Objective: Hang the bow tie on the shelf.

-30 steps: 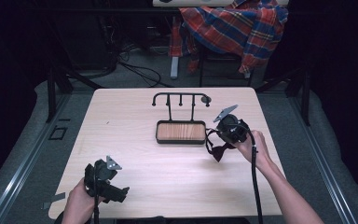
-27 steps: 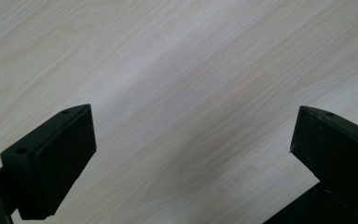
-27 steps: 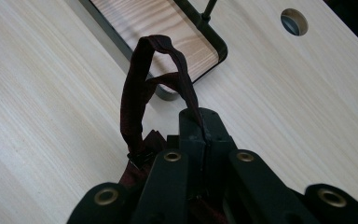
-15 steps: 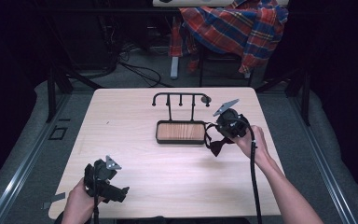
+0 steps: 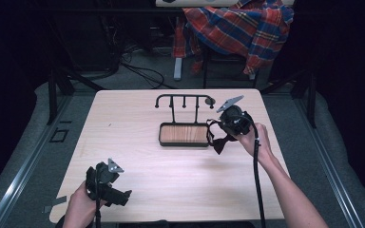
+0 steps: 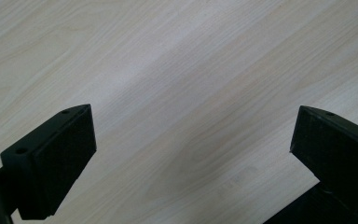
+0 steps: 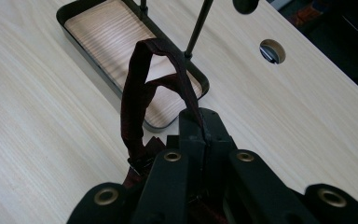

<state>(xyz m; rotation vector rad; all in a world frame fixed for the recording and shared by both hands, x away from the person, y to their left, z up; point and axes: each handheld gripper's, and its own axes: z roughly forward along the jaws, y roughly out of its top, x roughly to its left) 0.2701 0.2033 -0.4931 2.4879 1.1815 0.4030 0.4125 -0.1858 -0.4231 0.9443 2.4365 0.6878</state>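
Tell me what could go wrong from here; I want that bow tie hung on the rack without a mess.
The right gripper pinches only the thin strap, so the bow tie dangling below it could slip out. The hanging bow sits close to the tray rim and the rack posts, so it may snag. The loop looks twisted, which may make hooking awkward.

Table (image 5: 142,156): light wood grain, seen across the frame centre.
Plaid cloth (image 5: 237,28): red and blue, draped at top centre.
Floor cables (image 5: 138,71): seen at upper left.
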